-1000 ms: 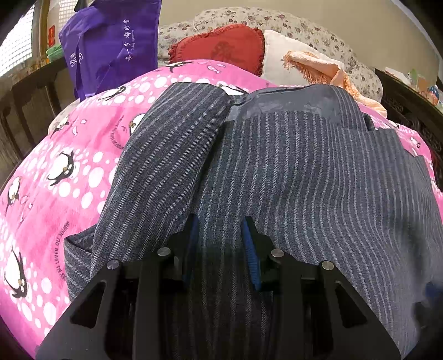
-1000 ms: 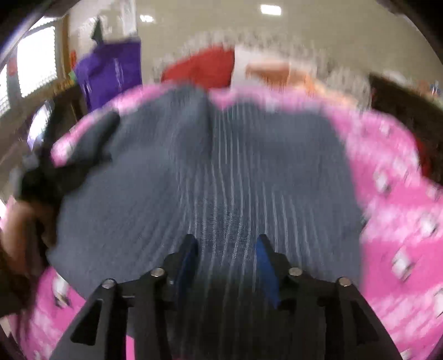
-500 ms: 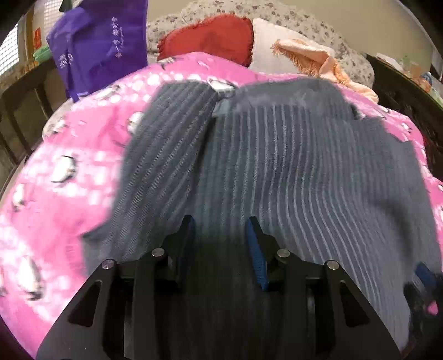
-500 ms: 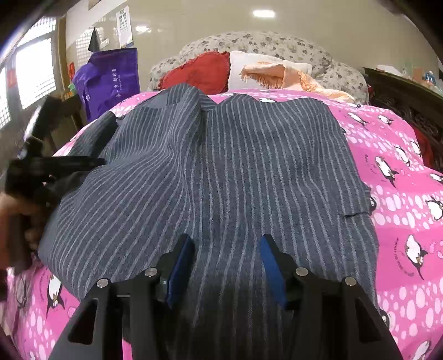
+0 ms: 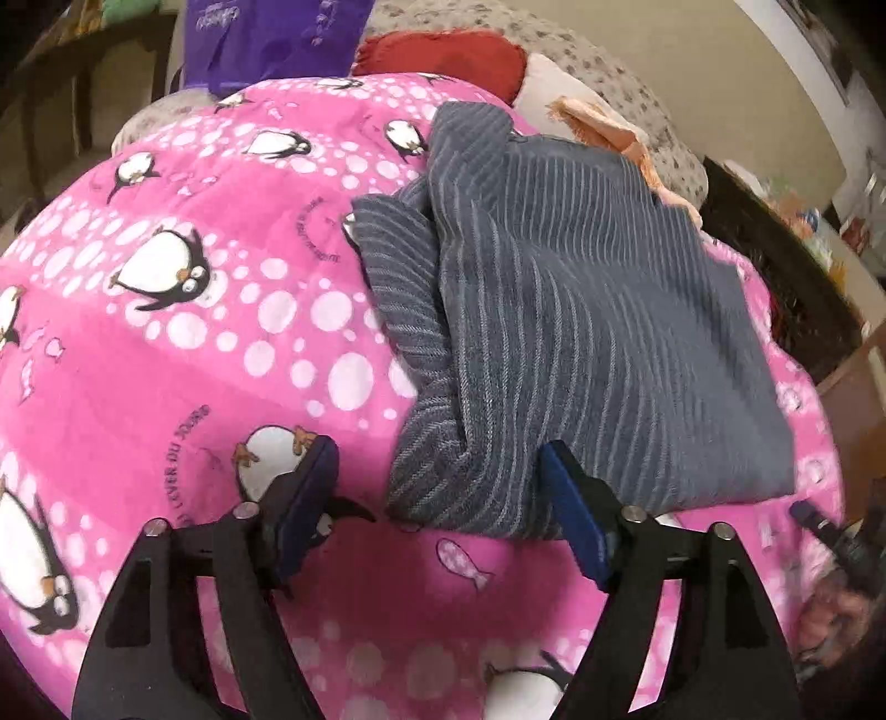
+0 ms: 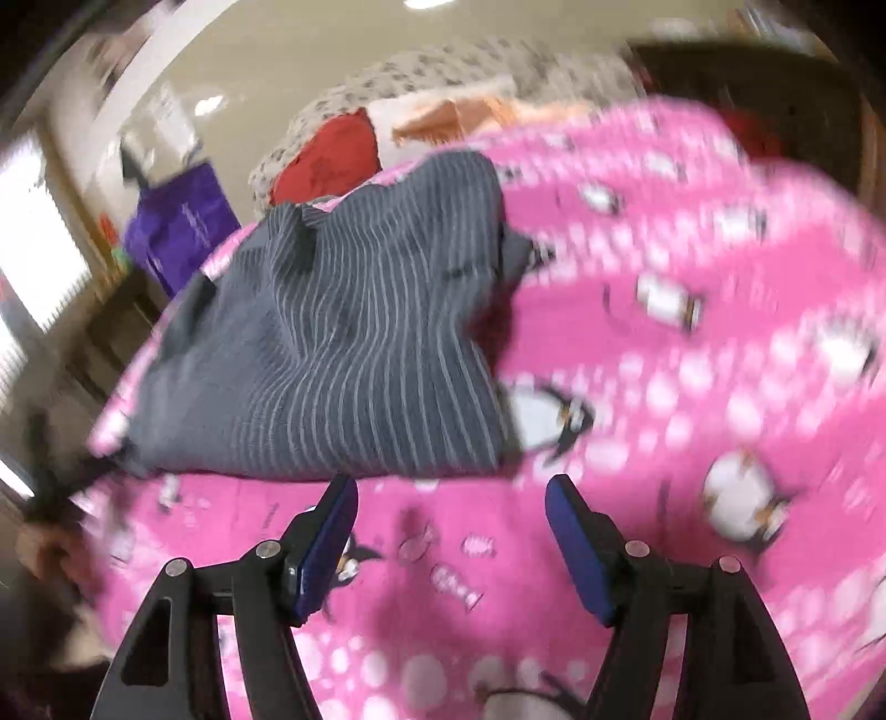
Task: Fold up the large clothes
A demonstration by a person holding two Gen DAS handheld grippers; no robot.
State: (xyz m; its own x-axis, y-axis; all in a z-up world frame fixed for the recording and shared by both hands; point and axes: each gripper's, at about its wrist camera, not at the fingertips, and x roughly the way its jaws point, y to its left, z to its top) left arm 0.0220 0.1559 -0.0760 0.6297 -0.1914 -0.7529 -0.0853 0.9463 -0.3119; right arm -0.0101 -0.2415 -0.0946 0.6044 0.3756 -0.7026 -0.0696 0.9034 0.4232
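A dark grey pinstriped garment (image 5: 581, 310) lies folded in a thick stack on the pink penguin blanket (image 5: 194, 360). My left gripper (image 5: 440, 498) hovers at its near left corner. Its jaws are opening, and the corner sits loose between them with neither pad pressing on it. My right gripper (image 6: 451, 501) is just short of the garment's (image 6: 343, 343) near edge. Its jaws are opening too, with only the pink blanket (image 6: 692, 387) between them. The right wrist view is blurred. A hand (image 6: 44, 548) shows at that view's left edge.
A purple bag (image 5: 266, 39) stands at the bed's far left. A red cushion (image 5: 443, 55), floral pillows (image 5: 609, 94) and a peach cloth (image 5: 603, 122) lie at the head. Dark wooden furniture (image 5: 775, 260) borders the right side.
Both grippers have drawn back from over the garment to its near edge, and their jaws have widened. The garment now lies narrower and bunched. The left view swung left, the right view right.
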